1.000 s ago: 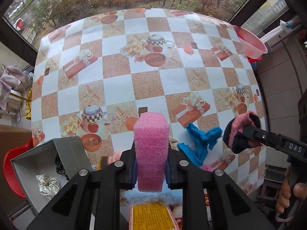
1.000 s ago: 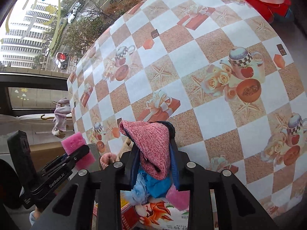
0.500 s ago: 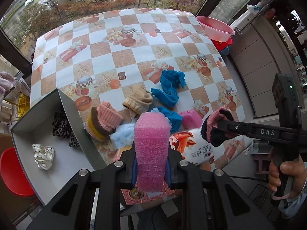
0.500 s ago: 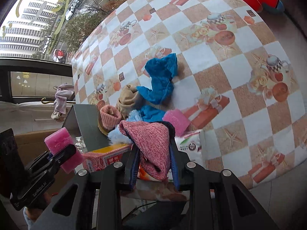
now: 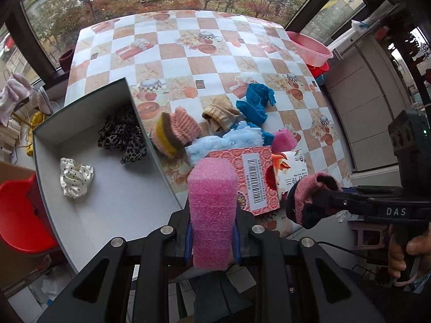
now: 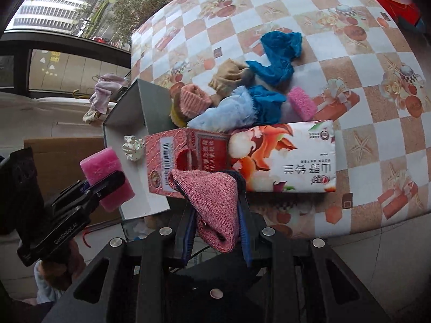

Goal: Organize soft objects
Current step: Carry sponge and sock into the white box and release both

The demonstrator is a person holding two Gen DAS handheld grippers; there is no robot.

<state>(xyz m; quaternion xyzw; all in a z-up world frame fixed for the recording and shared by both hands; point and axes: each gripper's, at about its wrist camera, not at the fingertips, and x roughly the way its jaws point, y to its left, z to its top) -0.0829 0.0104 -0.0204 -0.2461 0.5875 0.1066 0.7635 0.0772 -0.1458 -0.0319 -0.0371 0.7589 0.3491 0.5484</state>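
Observation:
My left gripper (image 5: 212, 231) is shut on a tall pink sponge (image 5: 212, 199), held above the table's near edge beside an open grey box (image 5: 113, 202). The box holds a leopard scrunchie (image 5: 121, 134) and a white dotted scrunchie (image 5: 75, 177). My right gripper (image 6: 215, 228) is shut on a pink knit sock (image 6: 212, 202) with a dark lining, off the near edge. On the table lie a pink-and-yellow knit piece (image 5: 175, 132), a tan sock (image 5: 219, 115), blue cloth (image 5: 256, 102), pale blue fluff (image 5: 223, 142) and a second pink sponge (image 5: 284, 140).
Two tissue packs (image 6: 282, 156) lie at the near table edge under both grippers. A pink basin (image 5: 309, 48) stands off the far right corner, a red chair (image 5: 18, 215) left of the box. A hand (image 5: 398, 258) holds the right gripper's handle.
Both grippers have drawn back and risen from the table, each keeping its grip. The pile, the tissue packs and the whole box have come into view.

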